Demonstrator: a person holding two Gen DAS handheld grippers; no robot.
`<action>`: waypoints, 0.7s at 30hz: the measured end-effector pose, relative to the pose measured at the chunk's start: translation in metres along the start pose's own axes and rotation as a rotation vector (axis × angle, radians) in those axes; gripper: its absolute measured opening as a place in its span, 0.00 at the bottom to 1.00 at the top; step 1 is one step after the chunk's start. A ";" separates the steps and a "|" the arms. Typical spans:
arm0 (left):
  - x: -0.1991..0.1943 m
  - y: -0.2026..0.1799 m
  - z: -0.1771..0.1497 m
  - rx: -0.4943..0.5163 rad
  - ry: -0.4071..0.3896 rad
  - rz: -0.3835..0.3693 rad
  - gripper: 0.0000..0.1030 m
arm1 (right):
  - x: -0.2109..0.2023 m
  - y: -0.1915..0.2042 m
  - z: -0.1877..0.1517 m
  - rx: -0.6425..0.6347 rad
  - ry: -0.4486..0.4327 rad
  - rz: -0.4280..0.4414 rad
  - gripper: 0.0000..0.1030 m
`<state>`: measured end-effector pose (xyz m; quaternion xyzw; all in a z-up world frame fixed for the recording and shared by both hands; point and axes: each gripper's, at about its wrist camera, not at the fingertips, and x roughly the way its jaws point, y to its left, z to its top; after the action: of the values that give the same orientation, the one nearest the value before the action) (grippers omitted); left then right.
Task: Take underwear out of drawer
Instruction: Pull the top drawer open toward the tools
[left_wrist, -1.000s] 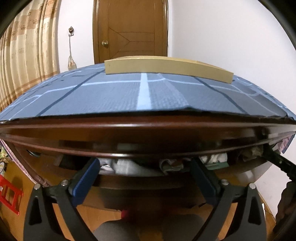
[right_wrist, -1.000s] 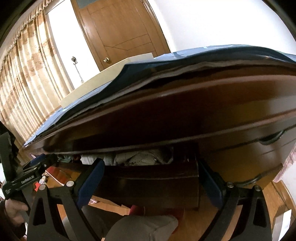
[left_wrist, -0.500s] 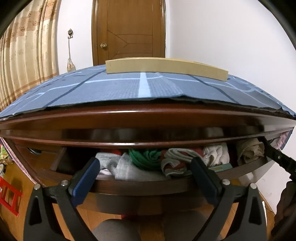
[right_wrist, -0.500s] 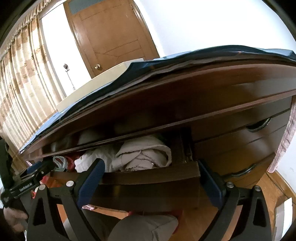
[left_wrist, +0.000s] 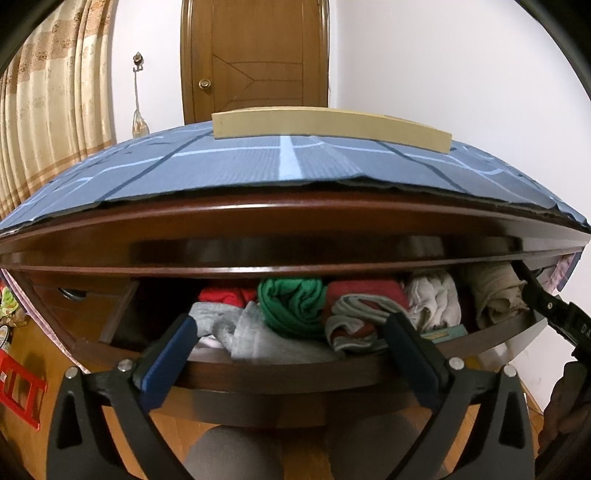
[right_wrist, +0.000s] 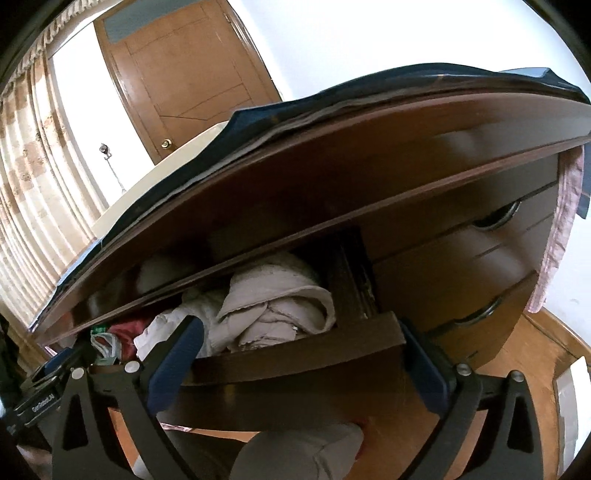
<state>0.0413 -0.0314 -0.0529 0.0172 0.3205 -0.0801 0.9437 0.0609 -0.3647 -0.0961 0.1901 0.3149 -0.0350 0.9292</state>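
**Dark wooden drawer (left_wrist: 280, 373) standing part-open; both hand-held grippers spread wide and holding nothing.**

The left hand-held gripper (left_wrist: 288, 343) and right hand-held gripper (right_wrist: 303, 354) are straddling the drawer's front edge. Rolled underwear, including a green roll (left_wrist: 291, 302) at frame centre and a beige roll (right_wrist: 277, 306), is lying inside. Risk: the overhanging dresser top (left_wrist: 295, 229) is limiting clearance, so a finger could be snagging neighbouring rolls. Compared with one second ago, the drawer is sitting further out, exposing more garments.

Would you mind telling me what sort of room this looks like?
Most likely a bedroom at home: a wooden dresser with its drawer open on rolled clothes, long curtains at one side, and a wooden door behind.
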 end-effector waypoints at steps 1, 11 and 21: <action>-0.001 0.000 -0.001 0.001 0.002 -0.002 1.00 | -0.001 0.000 0.000 0.001 0.001 -0.004 0.99; -0.011 0.001 -0.008 0.011 0.038 -0.038 1.00 | -0.011 0.002 0.002 0.008 0.037 -0.026 0.99; -0.024 0.006 -0.017 0.020 0.098 -0.098 1.00 | -0.026 0.002 -0.007 0.007 0.082 -0.042 0.99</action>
<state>0.0135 -0.0205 -0.0525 0.0147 0.3661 -0.1285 0.9216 0.0364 -0.3618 -0.0854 0.1881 0.3565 -0.0480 0.9139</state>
